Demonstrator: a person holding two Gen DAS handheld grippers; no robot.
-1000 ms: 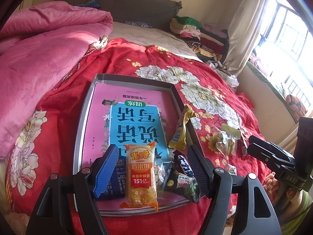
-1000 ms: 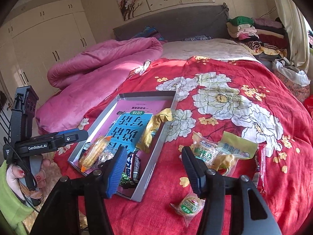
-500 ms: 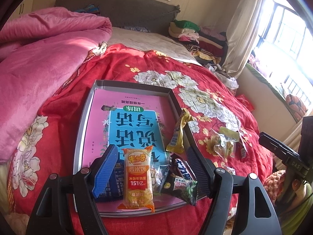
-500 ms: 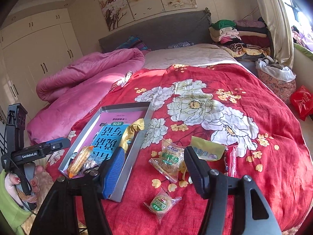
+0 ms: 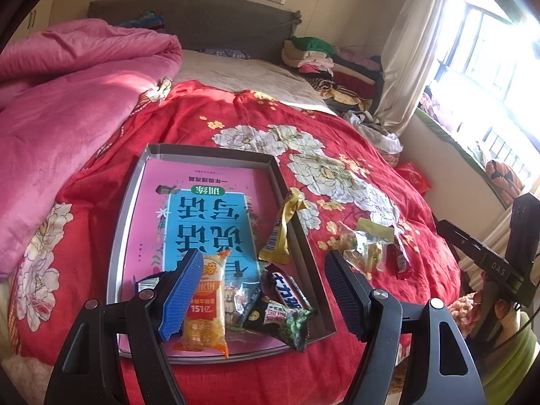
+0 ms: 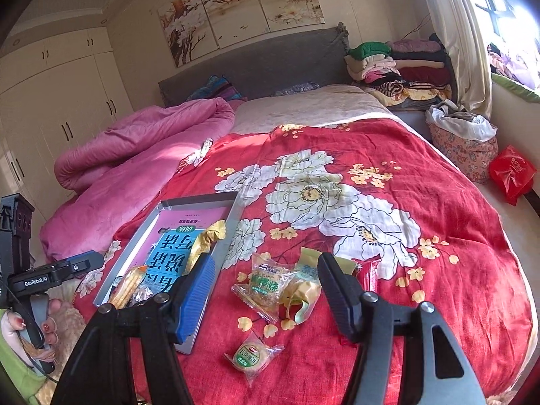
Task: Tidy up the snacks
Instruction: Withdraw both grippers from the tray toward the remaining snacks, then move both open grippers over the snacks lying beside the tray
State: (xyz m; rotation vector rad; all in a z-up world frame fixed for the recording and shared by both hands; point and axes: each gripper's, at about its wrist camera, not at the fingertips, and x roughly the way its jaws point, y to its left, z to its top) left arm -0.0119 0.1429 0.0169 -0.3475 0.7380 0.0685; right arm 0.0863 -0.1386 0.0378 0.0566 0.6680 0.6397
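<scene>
Red floral bedspread [image 6: 438, 175]: right gripper [image 6: 266, 290] has swung off the tray [image 5: 216, 151] toward the loose snacks [image 6: 270, 285], jaws apart, empty. Left gripper [image 5: 263, 290] hangs released over tray snacks [image 5: 206, 307].

A pink quilt [image 6: 135, 155] is bunched at the left of the frame on a red floral bedspread [image 6: 422, 202]. A grey headboard [image 6: 263, 64] is seen at upper centre, with paintings [image 6: 236, 10] hung above it. Folded clothes [image 6: 398, 64] are stacked at upper right beside a curtain [image 6: 459, 44]. White wardrobes [image 6: 57, 94] are set at upper left. A red bag [image 6: 511, 172] is seen at the right edge.
</scene>
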